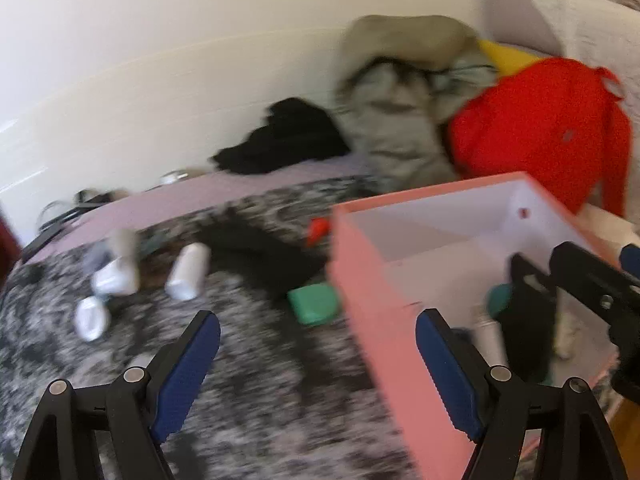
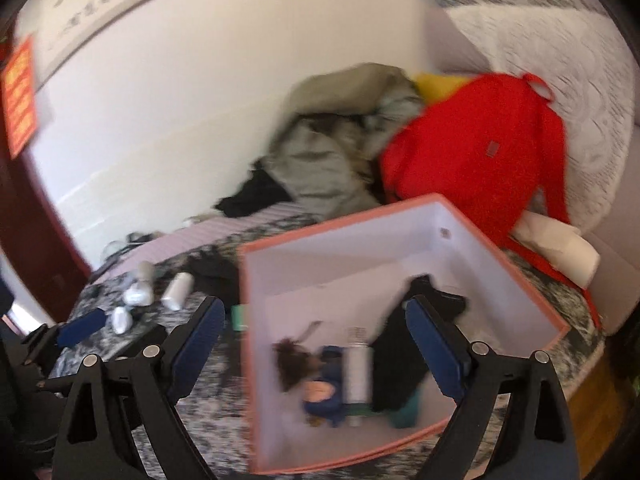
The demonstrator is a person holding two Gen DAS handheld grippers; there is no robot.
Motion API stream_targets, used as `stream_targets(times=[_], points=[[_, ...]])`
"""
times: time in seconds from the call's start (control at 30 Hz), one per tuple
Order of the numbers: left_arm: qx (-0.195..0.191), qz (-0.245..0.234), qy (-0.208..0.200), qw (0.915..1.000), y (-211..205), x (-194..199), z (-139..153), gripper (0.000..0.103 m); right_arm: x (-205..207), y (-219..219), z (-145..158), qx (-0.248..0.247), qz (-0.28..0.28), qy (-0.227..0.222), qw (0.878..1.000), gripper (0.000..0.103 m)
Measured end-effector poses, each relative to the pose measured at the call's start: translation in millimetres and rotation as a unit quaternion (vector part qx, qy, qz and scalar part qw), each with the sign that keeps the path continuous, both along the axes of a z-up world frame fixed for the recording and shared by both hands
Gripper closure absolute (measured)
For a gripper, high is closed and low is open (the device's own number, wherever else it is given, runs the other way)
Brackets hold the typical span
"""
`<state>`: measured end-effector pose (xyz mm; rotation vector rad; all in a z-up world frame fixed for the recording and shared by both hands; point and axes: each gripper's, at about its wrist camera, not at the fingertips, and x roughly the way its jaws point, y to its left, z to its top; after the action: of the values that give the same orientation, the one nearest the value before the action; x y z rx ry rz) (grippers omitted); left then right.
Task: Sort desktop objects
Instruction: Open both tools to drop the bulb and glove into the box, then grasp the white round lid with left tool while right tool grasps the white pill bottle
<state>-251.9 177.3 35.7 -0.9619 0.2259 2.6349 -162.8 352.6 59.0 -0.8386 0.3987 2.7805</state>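
Observation:
My left gripper (image 1: 320, 360) is open and empty above the patterned bedspread (image 1: 260, 400), just left of the pink box (image 1: 360, 272). Ahead of it lie a green case (image 1: 314, 303), three white bottles (image 1: 188, 266) and a black cloth (image 1: 276, 256). My right gripper (image 2: 316, 340) is open and empty over the pink box (image 2: 248, 320). Inside the box lie a brown-haired doll (image 2: 296, 364), a white cylinder (image 2: 358, 372), a black cloth (image 2: 400, 360) and a teal thing (image 2: 408, 404). The right gripper (image 1: 580, 276) also shows over the box in the left wrist view.
A red backpack (image 2: 472, 160) and a pile of grey-green clothes (image 2: 320, 160) lie behind the box against the white wall. A white paper roll (image 2: 560, 248) sits to its right. Cables (image 1: 68, 208) lie at the far left edge. Wood floor shows bottom right.

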Motion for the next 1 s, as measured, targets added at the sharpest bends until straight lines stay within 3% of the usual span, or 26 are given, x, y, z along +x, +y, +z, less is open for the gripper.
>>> stream_targets(times=[0.13, 0.33, 0.6, 0.8, 1.0], points=[[0.001, 0.045, -0.010, 0.9989, -53, -8, -12, 0.019, -18, -55, -7, 0.014, 0.048, 0.003, 0.999, 0.008], [-0.011, 0.107, -0.018, 0.9940, -132, -22, -36, 0.018, -54, -135, -37, 0.026, 0.114, -0.026, 0.993, 0.008], [0.006, 0.192, -0.053, 0.9799, -229, -67, -81, 0.017, -112, -210, -86, 0.036, 0.159, -0.069, 0.984, 0.008], [0.020, 0.207, -0.076, 0.9753, -254, -123, -111, 0.017, -181, -233, -125, 0.025, 0.163, -0.106, 0.981, 0.008], [0.005, 0.169, -0.117, 0.9786, -243, -183, -155, 0.017, -260, -245, -162, 0.000, 0.152, -0.144, 0.978, 0.008]])
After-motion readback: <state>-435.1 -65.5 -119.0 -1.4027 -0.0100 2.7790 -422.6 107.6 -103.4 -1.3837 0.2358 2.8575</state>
